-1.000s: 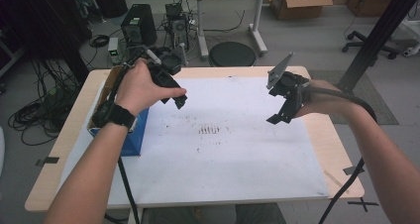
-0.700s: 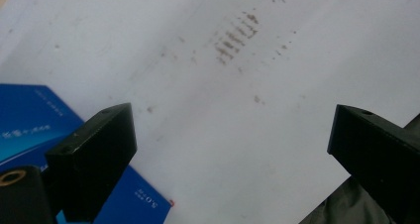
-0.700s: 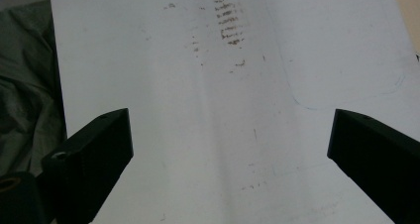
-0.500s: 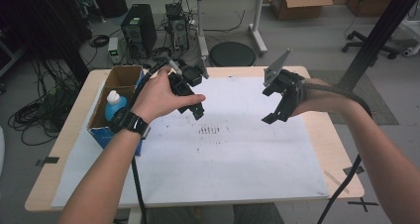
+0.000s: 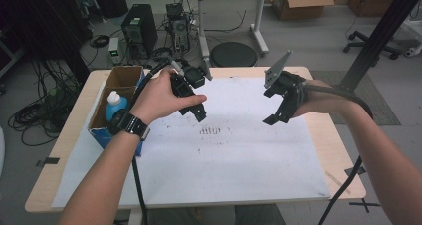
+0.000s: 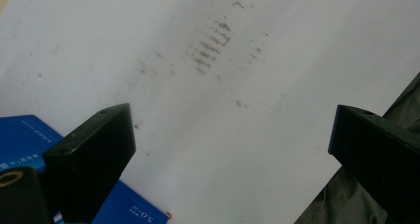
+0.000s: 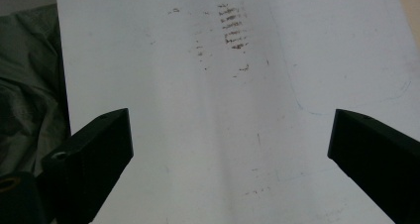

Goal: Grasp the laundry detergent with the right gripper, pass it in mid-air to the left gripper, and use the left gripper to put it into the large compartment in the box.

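My left gripper [image 5: 198, 111] hovers over the left half of a white sheet [image 5: 239, 155] that covers the table, jaws pointing down and to the right. In the left gripper view its two black jaws [image 6: 225, 149] stand wide apart with nothing between them, after opening a little wider just now. Below them lie brown smudge marks [image 6: 210, 45] on the sheet. My right gripper [image 5: 274, 108] hangs over the sheet's right half. It is open too, and between its jaws [image 7: 230, 149] I see bare paper and the same smudges [image 7: 232, 28].
An open cardboard box with a blue side [image 5: 119, 80] stands at the table's left edge and holds a blue-capped bottle [image 5: 115, 105]. Its blue side [image 6: 25, 135] shows by the left jaw. Beyond the table are a computer tower [image 5: 139, 28], cables and a round black stool [image 5: 233, 53].
The left hand has swung from over the box at the left to the right, out over the sheet. The right hand has kept still.
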Motion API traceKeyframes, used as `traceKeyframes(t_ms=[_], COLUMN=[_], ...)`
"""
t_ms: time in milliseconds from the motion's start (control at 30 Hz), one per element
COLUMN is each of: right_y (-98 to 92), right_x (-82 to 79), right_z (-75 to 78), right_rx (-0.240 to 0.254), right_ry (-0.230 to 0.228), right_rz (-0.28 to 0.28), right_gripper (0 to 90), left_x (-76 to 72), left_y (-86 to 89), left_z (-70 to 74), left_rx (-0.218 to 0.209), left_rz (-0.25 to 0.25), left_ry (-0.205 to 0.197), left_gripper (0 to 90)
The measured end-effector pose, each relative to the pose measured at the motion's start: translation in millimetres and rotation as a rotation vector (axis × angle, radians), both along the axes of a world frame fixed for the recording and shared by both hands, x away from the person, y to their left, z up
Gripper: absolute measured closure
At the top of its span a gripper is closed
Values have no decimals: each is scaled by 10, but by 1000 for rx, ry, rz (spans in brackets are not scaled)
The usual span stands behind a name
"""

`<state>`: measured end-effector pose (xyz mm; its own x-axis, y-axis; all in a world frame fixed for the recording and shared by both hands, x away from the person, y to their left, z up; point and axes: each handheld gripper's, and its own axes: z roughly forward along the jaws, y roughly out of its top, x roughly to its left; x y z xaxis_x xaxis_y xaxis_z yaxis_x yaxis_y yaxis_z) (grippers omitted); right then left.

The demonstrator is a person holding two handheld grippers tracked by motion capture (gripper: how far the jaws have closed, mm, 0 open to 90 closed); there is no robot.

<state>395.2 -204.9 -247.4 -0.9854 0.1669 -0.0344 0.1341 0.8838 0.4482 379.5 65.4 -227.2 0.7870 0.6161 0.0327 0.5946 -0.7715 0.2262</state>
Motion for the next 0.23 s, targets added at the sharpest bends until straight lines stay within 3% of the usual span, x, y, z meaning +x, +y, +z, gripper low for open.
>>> traceKeyframes(t_ms=[233], right_y=[-6], right_x=[-15], right_z=[6], right_rx=[-3], right_ry=[0], right_rz=[-1], right_gripper=[36], left_x=[-26], left_y=[-12], left_z=[7], left_rx=[-3], left_rz=[-11], left_ry=[-2], left_gripper=[48])
